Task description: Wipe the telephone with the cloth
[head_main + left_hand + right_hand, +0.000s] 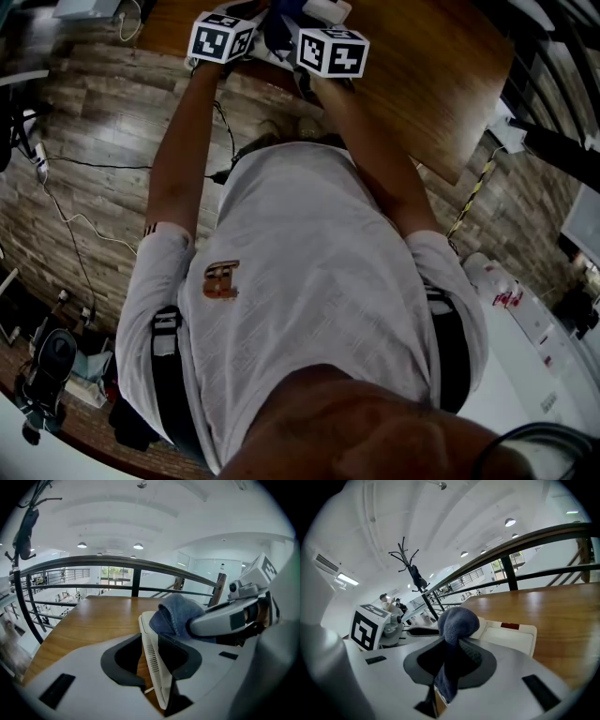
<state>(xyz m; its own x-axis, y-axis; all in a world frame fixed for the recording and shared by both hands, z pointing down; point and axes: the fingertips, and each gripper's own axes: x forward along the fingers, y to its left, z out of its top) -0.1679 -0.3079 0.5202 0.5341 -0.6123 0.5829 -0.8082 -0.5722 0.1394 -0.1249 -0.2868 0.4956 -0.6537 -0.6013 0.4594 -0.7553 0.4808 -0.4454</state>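
A white telephone (152,660) stands tilted up on edge over the wooden table (98,620). My left gripper (157,667) is shut on its rim. A blue cloth (457,620) is bunched into a ball, and my right gripper (450,660) is shut on it. The cloth presses against the top of the telephone (511,637). In the left gripper view the cloth (176,613) sits on the phone's upper edge with the right gripper's body (225,618) behind it. In the head view both marker cubes (222,37) (331,52) are close together at the top, over the table (431,75).
A dark metal railing (136,571) runs along the table's far side. A coat stand (410,573) stands beyond it. Cables (75,220) lie on the wooden floor at the person's left. The table's right corner (459,173) is near the person's right arm.
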